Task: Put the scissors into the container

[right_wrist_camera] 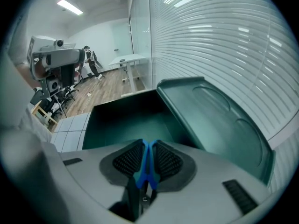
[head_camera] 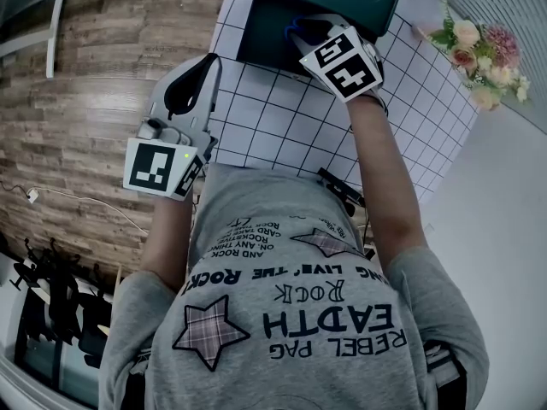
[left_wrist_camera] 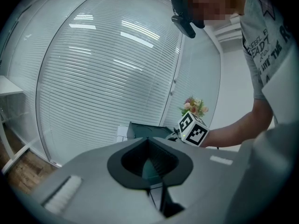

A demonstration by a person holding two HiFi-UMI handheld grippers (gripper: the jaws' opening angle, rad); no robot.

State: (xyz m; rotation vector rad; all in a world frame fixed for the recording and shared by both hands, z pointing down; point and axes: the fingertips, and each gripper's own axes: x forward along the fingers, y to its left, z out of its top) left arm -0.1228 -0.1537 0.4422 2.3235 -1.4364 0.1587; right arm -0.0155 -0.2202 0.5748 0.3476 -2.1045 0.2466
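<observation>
**Listener:** What do the right jaws have?

**Operator:** From my remote seat, I see the right gripper (right_wrist_camera: 146, 158) pinching the scissors (right_wrist_camera: 143, 174) by their blue handle. The ribbed pads press on it from both sides. The blades are out of sight.

**Listener:** Where is that relative to the container?

**Operator:** The jaws point steeply down at the container (right_wrist_camera: 124, 120), a dark green box. Its lid (right_wrist_camera: 219, 125) leans open behind it. The scissors hang over the opening, not yet inside. I judge they are gripped by the handle so that they drop cleanly once the jaws spread.

**Listener:** And the left side?

**Operator:** The left gripper (left_wrist_camera: 149, 158) is empty, its jaws closed tip to tip. It is held off the left edge of the counter (head_camera: 282, 131), above the wooden floor (head_camera: 77, 101). I think it sits there to keep out of the way.

**Listener:** What does each view add?

**Operator:** Only the right gripper view shows the grip itself and the bare inside of the box. The head view gives just a sliver of blue beside the marker cube (head_camera: 342, 58). It does lay out both arms and the white gridded counter. The left gripper view alone looks side-on, showing the right arm reaching over the box with flowers (left_wrist_camera: 194, 106) behind.
</observation>
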